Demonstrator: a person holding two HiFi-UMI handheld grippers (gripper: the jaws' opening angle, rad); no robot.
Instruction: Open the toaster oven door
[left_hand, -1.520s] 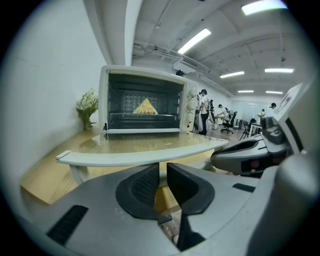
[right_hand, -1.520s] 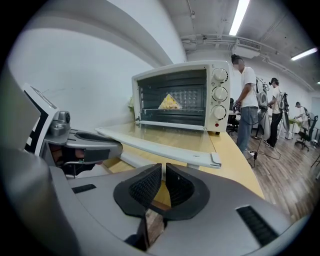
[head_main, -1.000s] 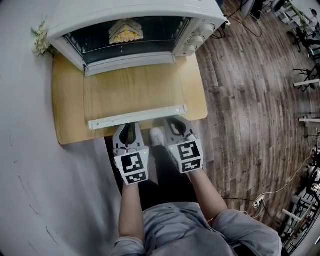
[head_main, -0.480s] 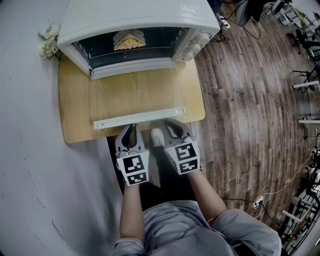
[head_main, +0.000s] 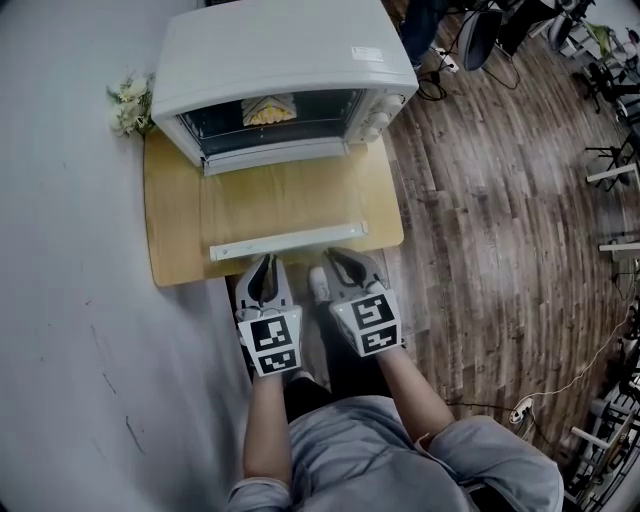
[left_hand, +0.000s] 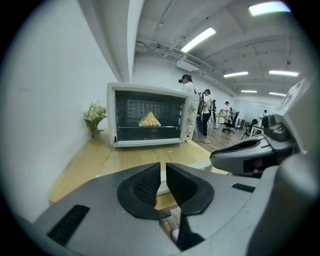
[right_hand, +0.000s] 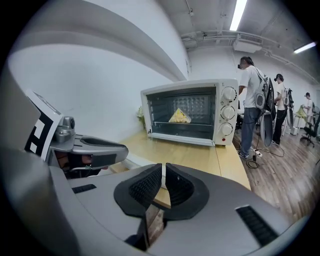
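Note:
The white toaster oven (head_main: 280, 60) stands at the back of a small wooden table (head_main: 172, 235). Its glass door (head_main: 285, 195) lies folded down flat, with the white handle bar (head_main: 288, 241) near the table's front edge. A yellow piece of food (head_main: 268, 110) sits inside, also visible as the food (right_hand: 179, 116) in the right gripper view. My left gripper (head_main: 263, 262) (left_hand: 163, 172) and right gripper (head_main: 340, 257) (right_hand: 163, 175) hang side by side just in front of the handle, off the table edge. Both are shut with nothing between the jaws.
A small bunch of flowers (head_main: 130, 103) stands at the oven's left against the white wall (head_main: 70, 300). Wood floor (head_main: 480, 200) lies to the right, with cables and office chairs further back. People (right_hand: 252, 100) stand beyond the oven's right side.
The head view has shifted, so the oven and table now sit lower and smaller in it. Both grippers stay shut, side by side before the door handle.

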